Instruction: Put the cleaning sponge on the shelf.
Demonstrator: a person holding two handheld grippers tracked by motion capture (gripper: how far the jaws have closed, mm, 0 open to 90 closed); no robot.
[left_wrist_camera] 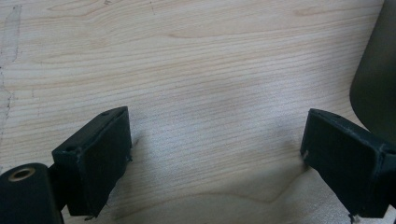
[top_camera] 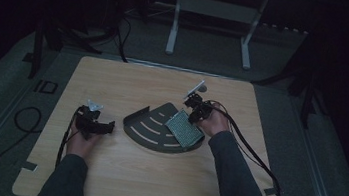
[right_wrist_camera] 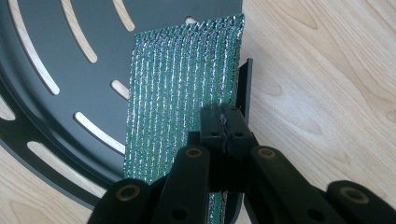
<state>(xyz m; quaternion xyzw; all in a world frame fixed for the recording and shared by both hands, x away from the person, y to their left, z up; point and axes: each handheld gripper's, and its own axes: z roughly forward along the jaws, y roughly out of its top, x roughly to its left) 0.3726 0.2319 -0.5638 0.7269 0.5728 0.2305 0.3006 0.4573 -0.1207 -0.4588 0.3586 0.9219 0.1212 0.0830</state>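
currently the right gripper (right_wrist_camera: 223,122) fingers clench the green scouring pad (right_wrist_camera: 180,88) over the slotted tray (right_wrist_camera: 56,56); next, release. left gripper (left_wrist_camera: 215,154) fingers spread, idle.

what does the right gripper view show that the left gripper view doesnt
Right gripper view: the right gripper, its jaws shut on the edge of a green and silver scouring pad lying on a dark slotted tray.
Left gripper view: the left gripper, jaws wide apart with bare wood between them.
Both: the light wooden table, and some of the tray.

I see green pad (right_wrist_camera: 182,79) w/ silver glitter ribs, dark grey slotted tray (right_wrist_camera: 56,28), pale woodgrain surface (right_wrist_camera: 327,70), black tools.
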